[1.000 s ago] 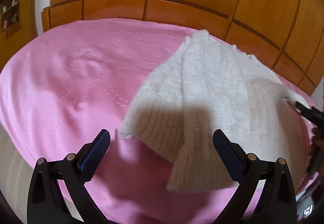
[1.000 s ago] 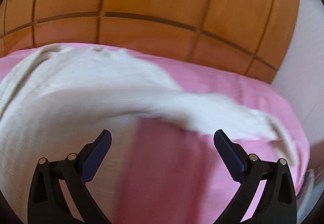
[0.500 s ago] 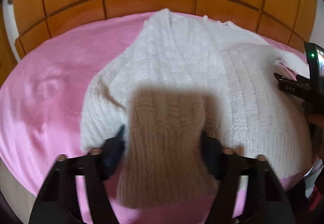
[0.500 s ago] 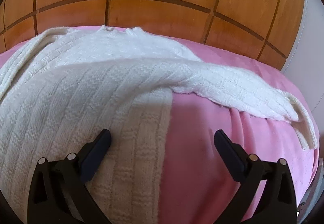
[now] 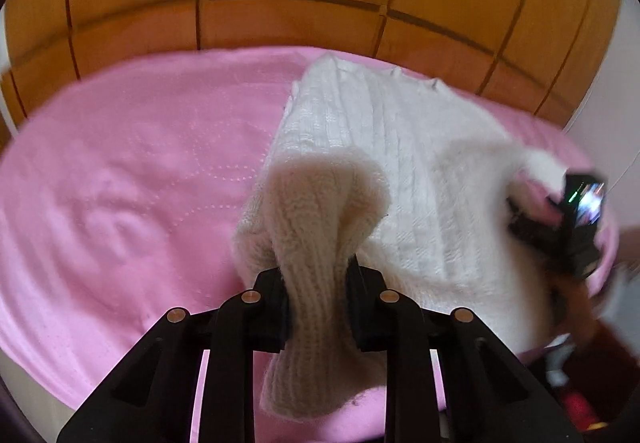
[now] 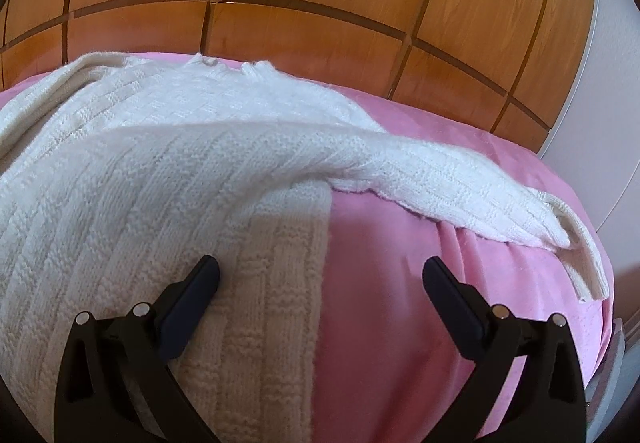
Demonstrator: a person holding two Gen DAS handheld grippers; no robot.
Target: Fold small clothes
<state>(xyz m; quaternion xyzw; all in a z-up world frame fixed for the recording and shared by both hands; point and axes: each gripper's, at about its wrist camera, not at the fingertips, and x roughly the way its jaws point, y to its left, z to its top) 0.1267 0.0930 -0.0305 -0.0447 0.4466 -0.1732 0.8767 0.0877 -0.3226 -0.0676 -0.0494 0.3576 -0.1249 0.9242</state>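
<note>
Left wrist view: I see one white knit sweater (image 5: 400,163) lying on the pink bedspread (image 5: 120,183), right of frame centre. Its long axis runs from the collar end at upper centre down toward the lower right, with the hem nearest the camera. The left gripper (image 5: 318,303) sits at lower centre, pointing forward along the bed, and its jaws are clamped on the left sleeve (image 5: 316,243). The sleeve rises from the jaws as a bunched loop, and its ribbed cuff end hangs below them toward the bottom of the frame. At the right edge, a black device with a lit screen (image 5: 584,203) is blurred; I cannot tell more about it.

Right wrist view: the same sweater (image 6: 140,183) fills the left half of the frame. The right sleeve (image 6: 460,187) extends from centre toward the right edge, with its cuff pointing to the lower right and resting on the bedspread (image 6: 380,303). The right gripper (image 6: 320,283) hovers at the bottom, its jaws spread wide with nothing between them; the left finger (image 6: 192,299) is over the sweater hem, the right finger (image 6: 452,299) over bare pink cloth. Count: one sweater, two sleeves, two grippers. Wooden panelling (image 6: 320,3) spans the upper part of both frames.
</note>
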